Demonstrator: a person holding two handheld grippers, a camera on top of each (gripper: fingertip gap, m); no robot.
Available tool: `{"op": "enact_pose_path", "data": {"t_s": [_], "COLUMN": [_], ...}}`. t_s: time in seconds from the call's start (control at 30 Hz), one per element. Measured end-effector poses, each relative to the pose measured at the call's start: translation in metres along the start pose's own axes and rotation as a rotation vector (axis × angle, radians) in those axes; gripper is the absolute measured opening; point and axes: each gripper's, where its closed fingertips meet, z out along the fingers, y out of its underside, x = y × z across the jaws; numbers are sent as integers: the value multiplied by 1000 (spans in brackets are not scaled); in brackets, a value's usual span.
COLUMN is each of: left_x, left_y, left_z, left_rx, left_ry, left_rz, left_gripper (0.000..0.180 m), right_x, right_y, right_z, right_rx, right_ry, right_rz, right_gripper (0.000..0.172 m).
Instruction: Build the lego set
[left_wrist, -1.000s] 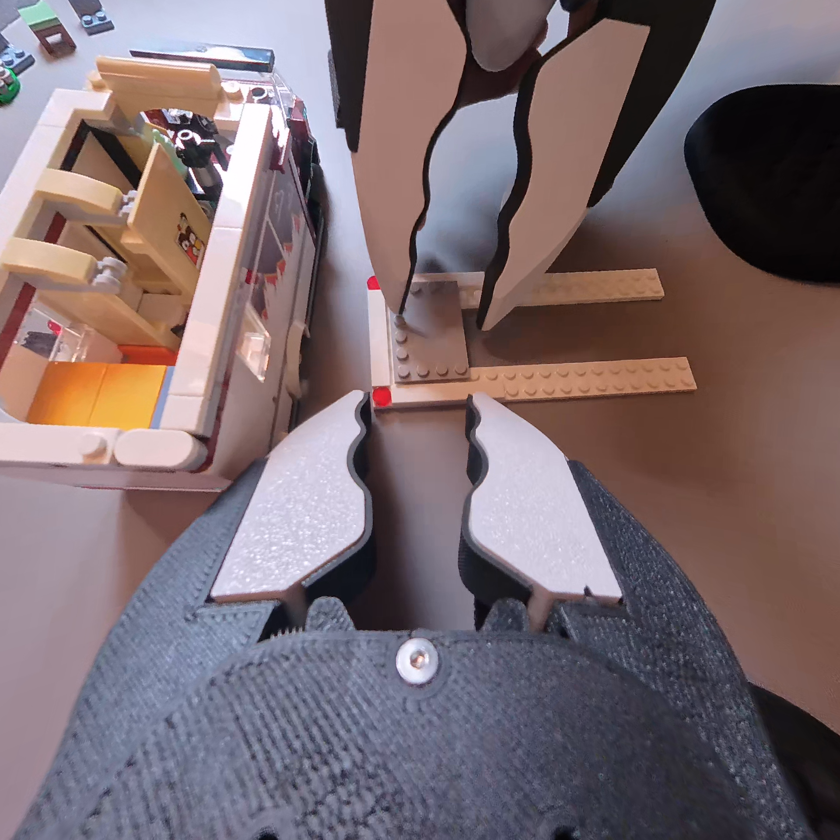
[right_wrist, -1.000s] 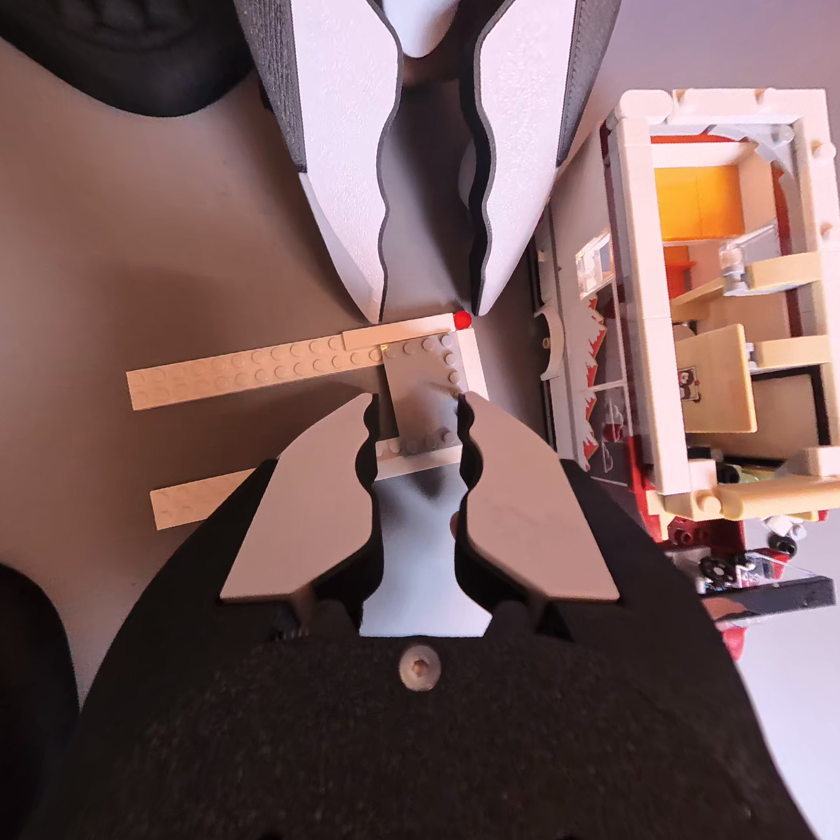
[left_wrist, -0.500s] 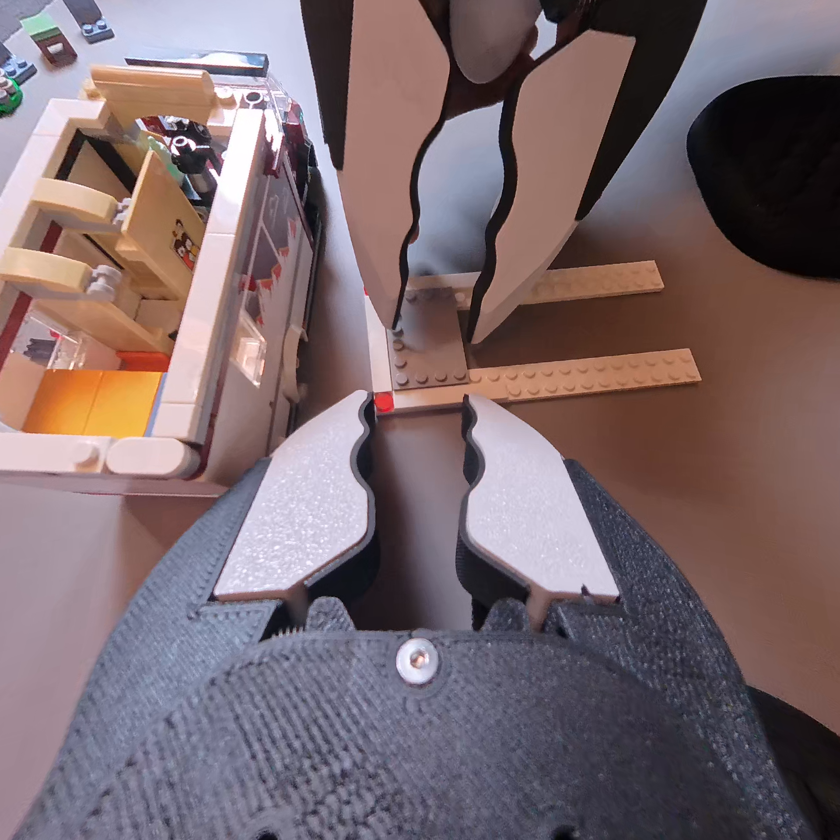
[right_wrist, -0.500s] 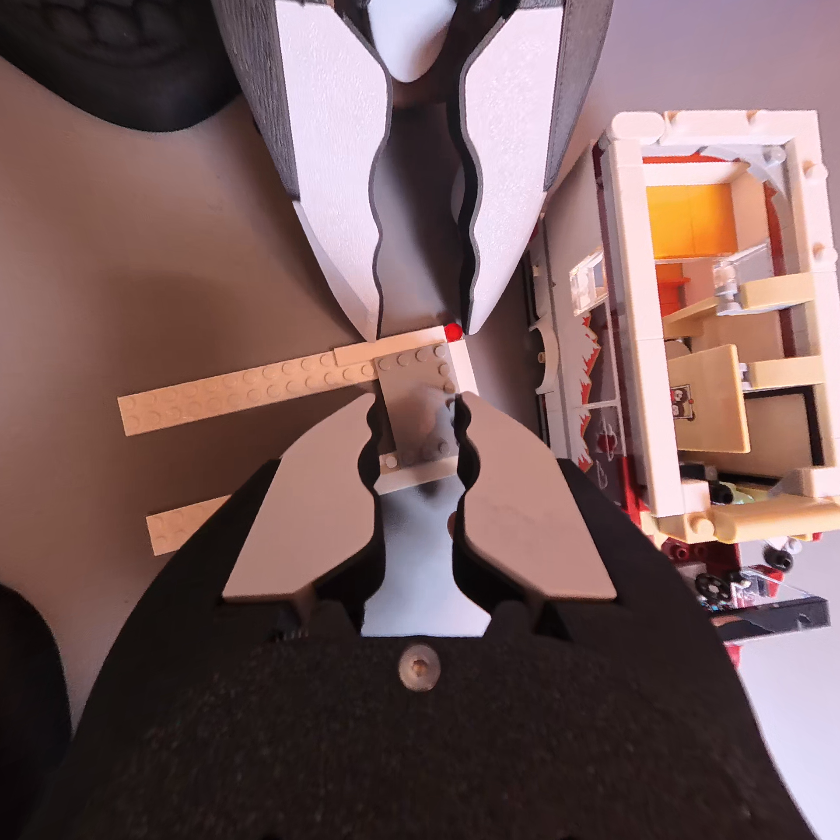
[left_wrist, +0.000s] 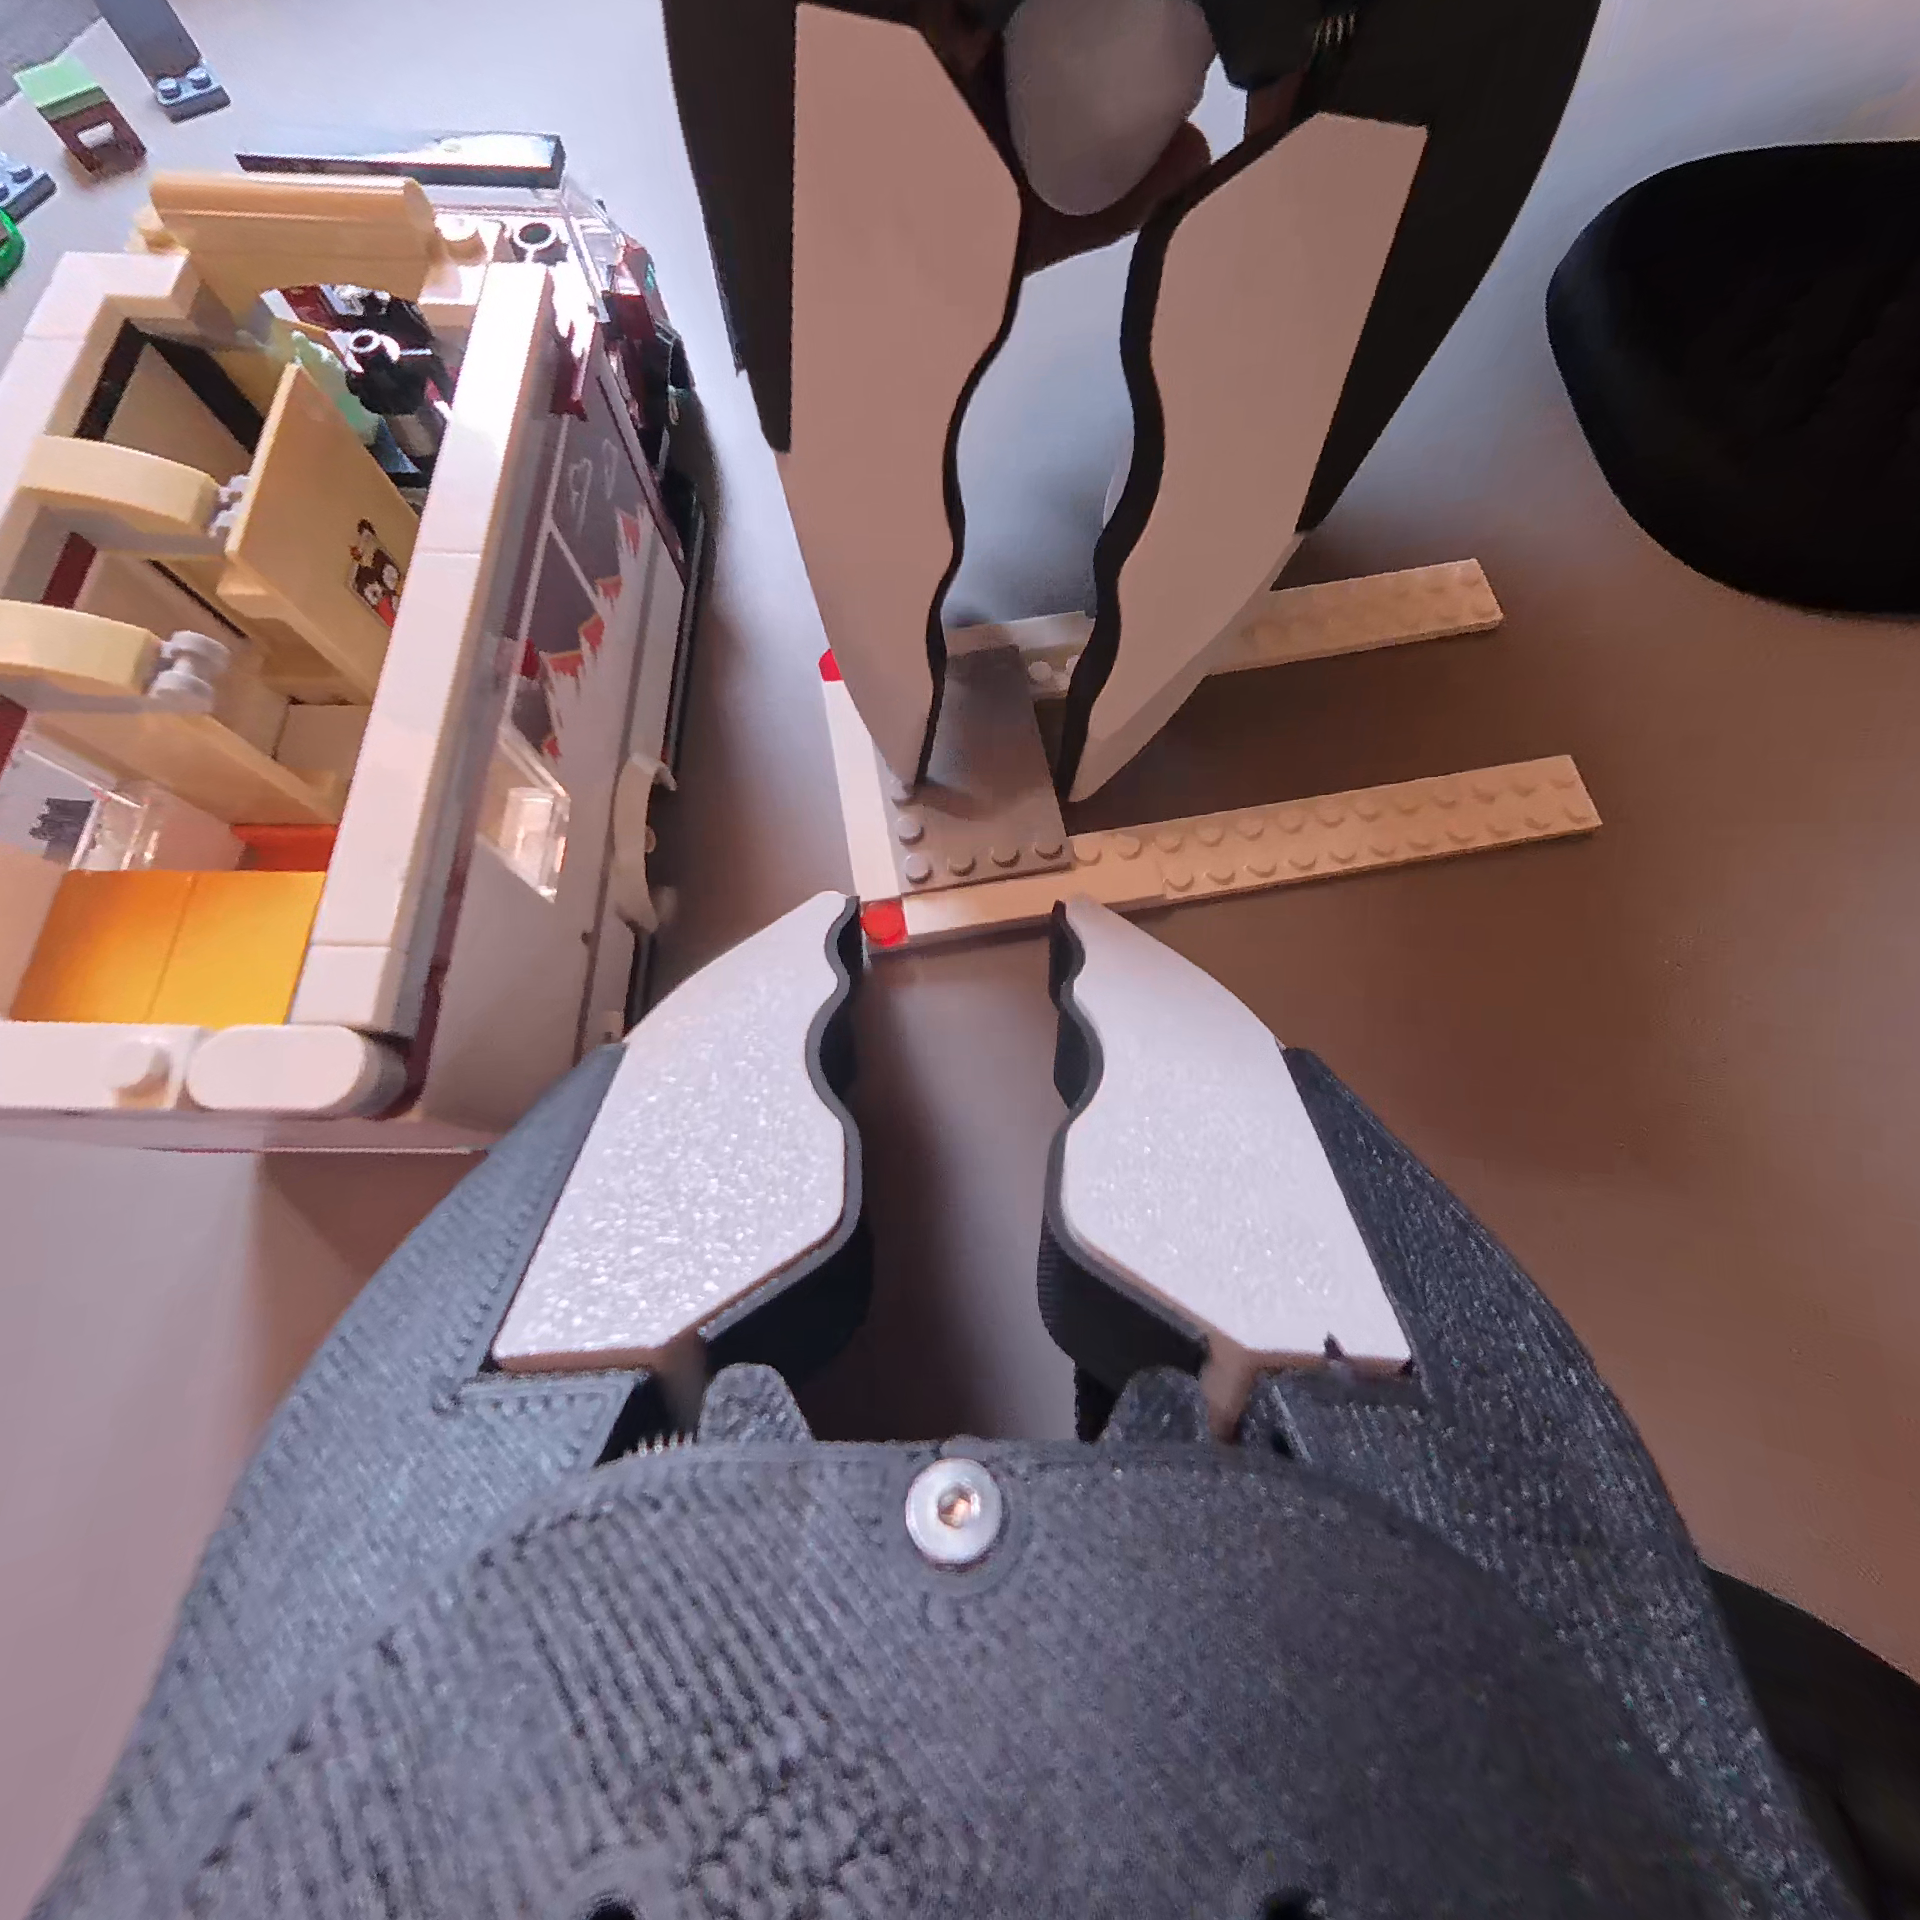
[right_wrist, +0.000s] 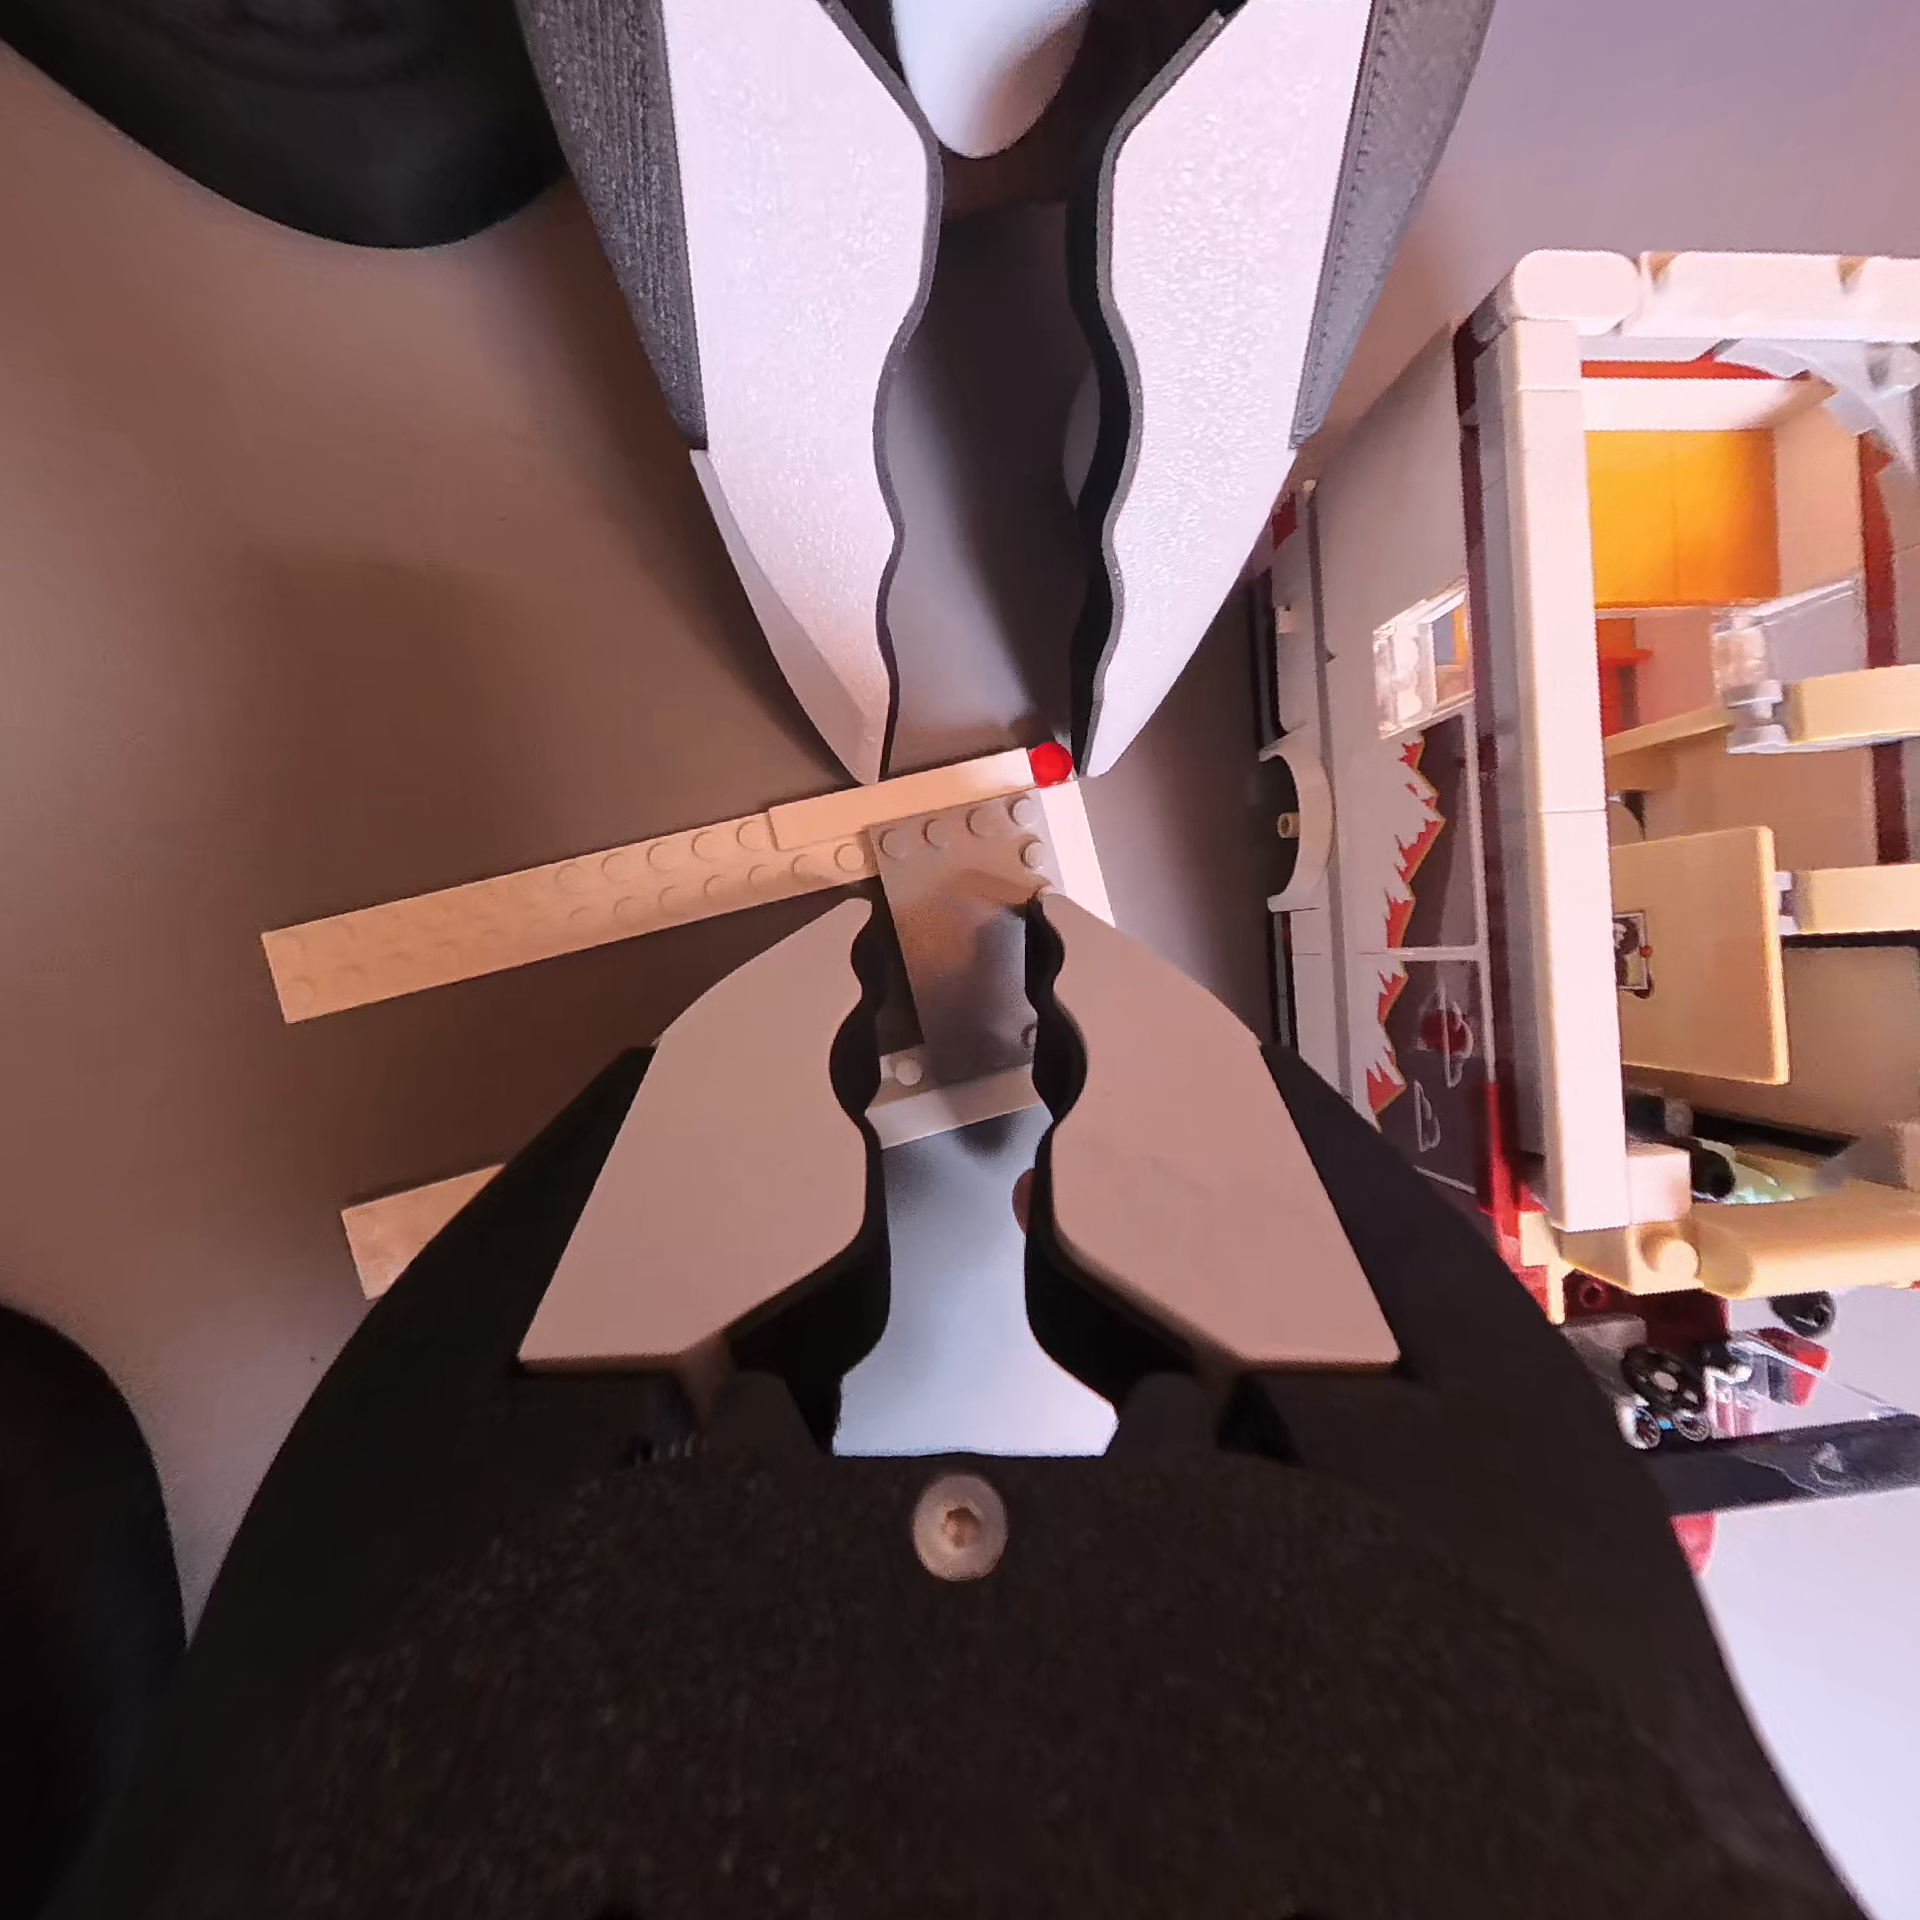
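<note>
A flat brick assembly lies on the brown table: two long tan plates (left_wrist: 1351, 831) (left_wrist: 1371, 613) joined by a grey plate (left_wrist: 987, 727), edged with white tiles (left_wrist: 977, 914) and a red round stud (left_wrist: 883, 923). My left gripper (left_wrist: 954, 914) is open, its tips at the near white edge, one beside the red stud. My right gripper (right_wrist: 951, 914) comes from the opposite side and straddles the grey plate (right_wrist: 956, 935). In the left wrist view one of its tips rests on the plate's studded edge and the other stands beside its side; I see no firm clamp.
A white and tan brick camper van model (left_wrist: 416, 623) with an open roof stands just left of the assembly, on the right in the right wrist view (right_wrist: 1558, 831). A black rounded object (left_wrist: 1766, 364) lies at the far right. Small loose bricks (left_wrist: 83, 125) lie at the far left. Both grippers' tips are close together, under 4 cm apart.
Both grippers have narrowed their jaws, the right one more, closing in on the grey plate. The right gripper has moved slightly farther over the plate. The assembly has stayed on the table.
</note>
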Motion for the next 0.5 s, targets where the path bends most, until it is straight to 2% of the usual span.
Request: {"op": "enact_pose_path", "data": {"t_s": [0.27, 0.5], "left_x": [1, 0], "left_y": [0, 0], "left_z": [1, -1], "left_rx": [0, 0], "left_ry": [-4, -17], "left_rz": [14, 24], "left_gripper": [33, 33], "right_x": [-2, -1], "right_y": [0, -7], "right_z": [-1, -11], "right_rx": [-6, 57], "right_ry": [-5, 22], "right_rz": [-2, 51], "right_gripper": [24, 26]}}
